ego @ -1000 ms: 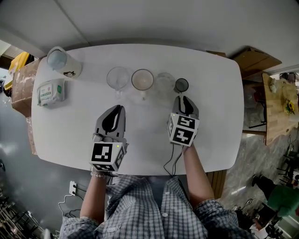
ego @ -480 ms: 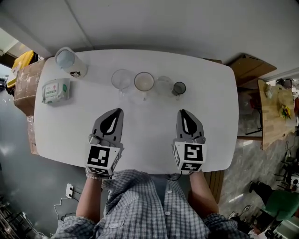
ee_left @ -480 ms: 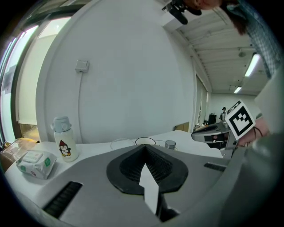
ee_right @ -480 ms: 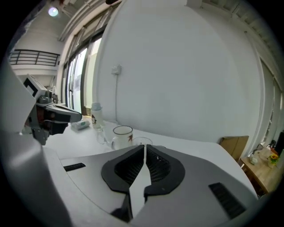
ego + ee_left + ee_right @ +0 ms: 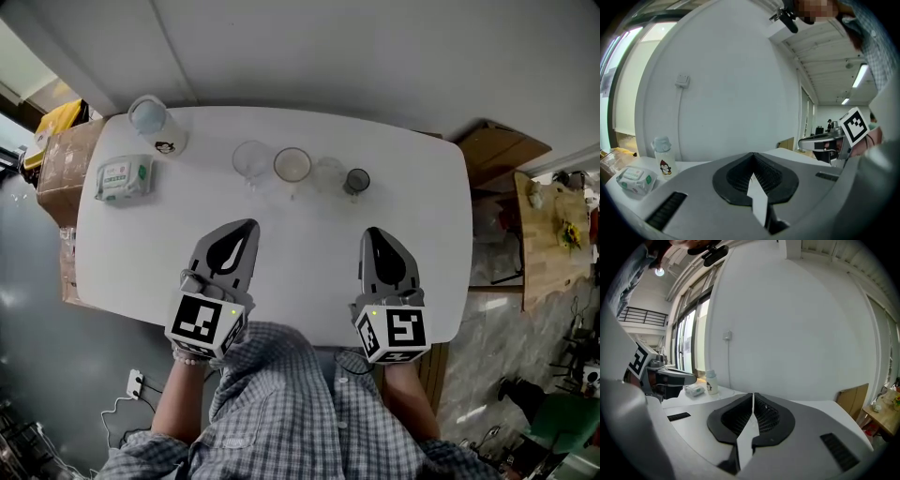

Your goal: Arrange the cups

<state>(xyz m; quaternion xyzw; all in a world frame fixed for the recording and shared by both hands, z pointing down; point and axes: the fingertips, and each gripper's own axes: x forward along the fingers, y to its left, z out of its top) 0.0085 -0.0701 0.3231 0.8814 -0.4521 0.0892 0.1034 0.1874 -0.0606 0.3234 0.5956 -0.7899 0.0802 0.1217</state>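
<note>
Four cups stand in a row at the far middle of the white table (image 5: 431, 253): a clear glass (image 5: 251, 159), a cup with a beige inside (image 5: 292, 165), a small clear glass (image 5: 329, 173) and a small dark cup (image 5: 357, 179). My left gripper (image 5: 247, 226) hovers well short of the row, jaws shut with nothing between them. My right gripper (image 5: 373, 233) is level with it, near the table's front and below the dark cup, also shut and empty. Both gripper views show the jaws (image 5: 753, 157) (image 5: 753, 395) pressed together; the cups are hidden in them.
A white bottle with a penguin print (image 5: 151, 119) and a pack of wipes (image 5: 124, 176) sit at the table's far left, also visible as the bottle (image 5: 662, 154) and the pack (image 5: 635, 178). Cardboard boxes stand beside the left edge (image 5: 62, 161) and the right corner (image 5: 500, 150).
My right gripper has drawn back from the small dark cup toward the table's front. Both grippers have pulled nearer the person and risen. The cups have stayed in their row.
</note>
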